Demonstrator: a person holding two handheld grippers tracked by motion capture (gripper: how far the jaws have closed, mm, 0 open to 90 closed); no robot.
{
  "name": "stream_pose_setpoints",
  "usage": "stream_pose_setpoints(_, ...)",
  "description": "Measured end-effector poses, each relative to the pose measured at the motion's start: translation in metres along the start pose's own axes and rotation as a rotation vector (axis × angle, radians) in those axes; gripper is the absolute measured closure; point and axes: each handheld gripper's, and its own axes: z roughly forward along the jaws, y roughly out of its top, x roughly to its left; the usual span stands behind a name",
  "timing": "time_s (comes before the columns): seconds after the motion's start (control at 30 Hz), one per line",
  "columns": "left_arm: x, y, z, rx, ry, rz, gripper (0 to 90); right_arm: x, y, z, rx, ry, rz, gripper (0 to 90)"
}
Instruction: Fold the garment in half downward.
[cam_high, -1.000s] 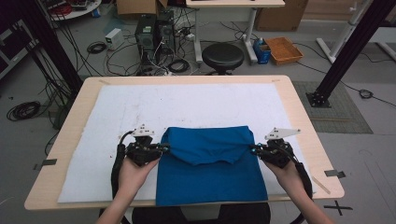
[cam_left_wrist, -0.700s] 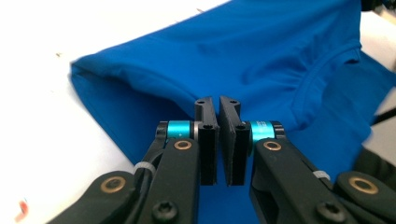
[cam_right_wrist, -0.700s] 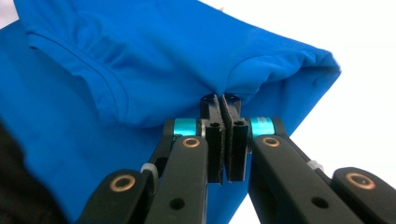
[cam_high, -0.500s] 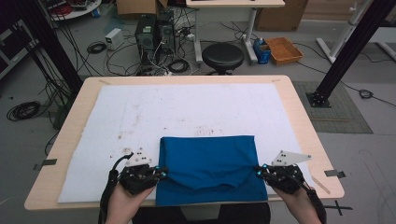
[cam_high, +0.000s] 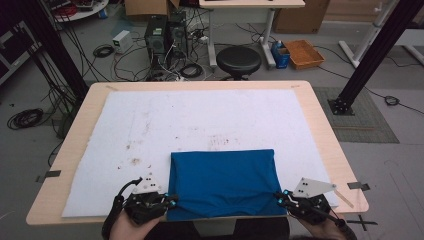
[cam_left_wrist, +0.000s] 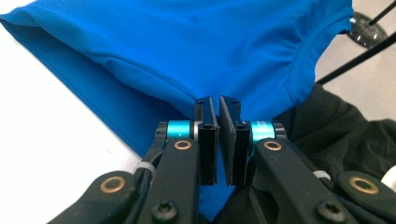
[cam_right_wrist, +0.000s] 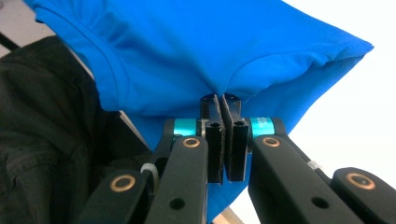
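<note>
Blue knit fabric, a folded T-shirt (cam_high: 222, 182), lies on the white padded mat (cam_high: 200, 120) that covers the light wooden table (cam_high: 325, 145). High view: the garment sits at the near edge, its front hem hanging just over the table's lip. The left gripper (cam_high: 170, 200) clamps the shirt's near left corner and the right gripper (cam_high: 281, 198) clamps its near right corner, each borne by a hand at the bottom of the view. Compared with one second earlier, both grippers have drawn back toward the person, and the shirt has slid with them from mid-mat to the near edge; its far fold now lies straight and its surface flatter. This suggests that a fold is being pulled taut and squared before release.

Left gripper view: the left gripper (cam_left_wrist: 219, 105) has its two black jaws closed together on a pinch of blue cloth, with the ribbed neckline (cam_left_wrist: 303, 60) visible to the right and dark clothing (cam_left_wrist: 345, 135) beyond.

Right gripper view: the right gripper (cam_right_wrist: 220, 100) likewise stands closed on gathered blue fabric, which puckers at the pinch; the collar seam (cam_right_wrist: 105, 70) runs at left, the mat (cam_right_wrist: 355, 107) at right.
</note>
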Motion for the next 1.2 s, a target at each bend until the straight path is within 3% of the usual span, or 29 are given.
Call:
stream_pose_setpoints(0.2,-0.005,-0.006,0.006,0.019,0.017,0.028,84.9,0.002,-0.007,0.003,0.018,0.007,-0.017,88.9)
stream_pose_setpoints(0.3,-0.007,-0.007,0.008,0.027,0.035,0.049,80.3,0.003,-0.008,0.004,0.02,0.008,-0.022,88.6)
stream_pose_setpoints(0.43,-0.006,-0.004,0.007,-0.003,0.078,0.049,63.5,0.002,-0.007,0.001,-0.005,0.01,-0.028,78.4)
stream_pose_setpoints(0.53,0.002,0.003,0.004,-0.042,0.123,0.043,53.2,-0.006,-0.002,-0.003,-0.036,-0.019,-0.005,68.5)
stream_pose_setpoints(0.63,0.016,0.015,0.003,-0.087,0.173,0.043,50.3,-0.022,0.007,-0.004,-0.064,-0.074,0.019,61.9)
stream_pose_setpoints(0.73,0.035,0.03,0.008,-0.123,0.201,-0.003,47.0,-0.044,0.021,0.002,-0.09,-0.107,0.072,60.0)
stream_pose_setpoints(0.8,0.046,0.038,0.011,-0.147,0.234,-0.013,47.0,-0.06,0.031,0.011,-0.1,-0.121,0.111,58.9)
stream_pose_setpoints(0.93,0.075,0.051,0.023,-0.19,0.284,-0.078,46.9,-0.085,0.046,0.032,-0.103,-0.166,0.175,54.3)
stream_pose_setpoints(1.1,0.102,0.059,0.042,-0.158,0.322,-0.129,47.0,-0.105,0.054,0.06,-0.091,-0.167,0.256,52.8)
stream_pose_setpoints(1.2,0.112,0.06,0.054,-0.118,0.307,-0.162,47.1,-0.115,0.054,0.074,-0.067,-0.179,0.296,52.3)
